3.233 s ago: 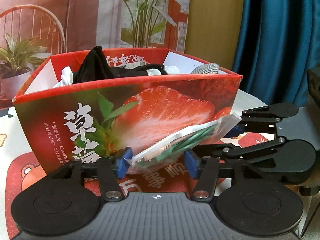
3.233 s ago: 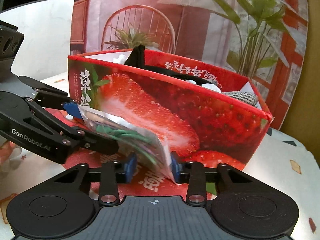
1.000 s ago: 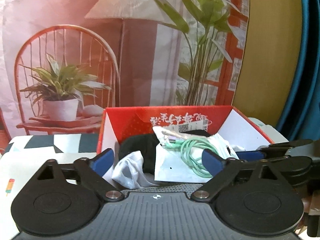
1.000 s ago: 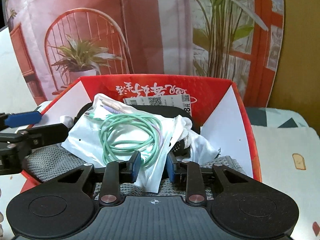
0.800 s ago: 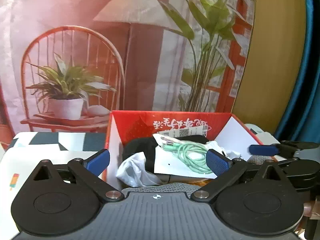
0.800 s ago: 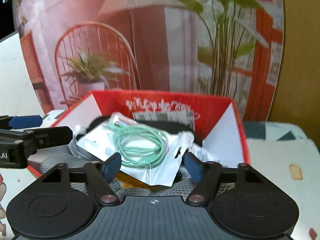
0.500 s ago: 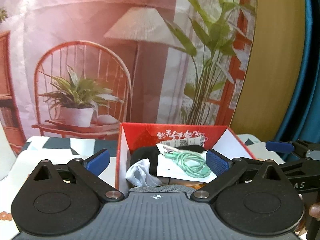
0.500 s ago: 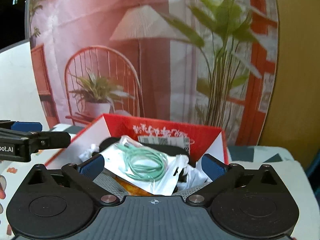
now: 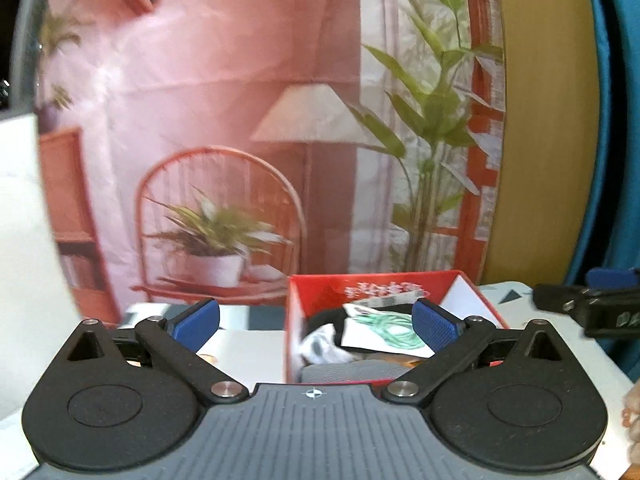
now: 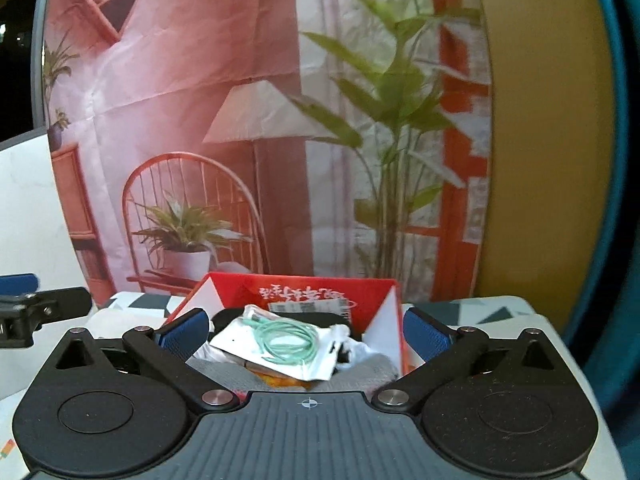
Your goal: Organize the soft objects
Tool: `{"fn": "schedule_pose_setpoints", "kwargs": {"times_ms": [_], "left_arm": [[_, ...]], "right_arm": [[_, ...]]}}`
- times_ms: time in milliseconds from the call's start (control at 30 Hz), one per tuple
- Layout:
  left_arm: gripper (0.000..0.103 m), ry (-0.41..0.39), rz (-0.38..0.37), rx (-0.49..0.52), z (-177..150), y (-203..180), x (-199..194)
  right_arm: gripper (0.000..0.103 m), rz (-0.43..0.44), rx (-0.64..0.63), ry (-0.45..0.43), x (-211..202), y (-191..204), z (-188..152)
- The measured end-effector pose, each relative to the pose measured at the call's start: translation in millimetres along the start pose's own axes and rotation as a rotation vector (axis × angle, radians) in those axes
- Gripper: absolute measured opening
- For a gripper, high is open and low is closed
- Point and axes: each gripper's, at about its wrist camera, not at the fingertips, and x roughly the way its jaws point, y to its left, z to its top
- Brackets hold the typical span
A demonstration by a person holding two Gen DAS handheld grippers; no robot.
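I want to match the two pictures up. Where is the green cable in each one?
Left wrist view: the green cable lies in its clear bag on top of the pile in the red box, right of centre, beside the right blue pad.
Right wrist view: the green cable lies near the middle, between the blue pads, on top of the pile.
Shared landmark: the red box.

You are in a staged home corner: a printed backdrop (image 10: 248, 128) of a chair, lamp and plants hangs behind the table (image 10: 472, 312), with a teal curtain (image 9: 616, 120) beside.
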Motion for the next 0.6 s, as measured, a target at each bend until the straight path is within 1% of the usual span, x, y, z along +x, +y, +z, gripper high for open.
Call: {"fn": "schedule_pose_setpoints", "kwargs": {"times_ms": [200,300,433,533,600], "left_arm": [[0.103,-0.002,-0.011,-0.017,-3,1,-50],[0.103,-0.011,-0.003,-0.03,-7,1,-75],[0.103,-0.026,0.002,-0.056,-11,5,-103],[0.103,-0.019,0.025,-0.066,-12,5,-119],[0.103,-0.019,0.027,-0.063,-14,4,-128]], "right_arm": [[0.103,0.002,0.025,-0.045,-56,-4,1],[0.103,-0.006,0.023,-0.059,-82,-3,0],[0.103,-0.023,0.018,-0.077,-113,-1,-4],[0.103,-0.024,0.024,-0.087,-133,0,-8],[0.103,-0.028,0.024,-0.09,-145,1,-11]]}}
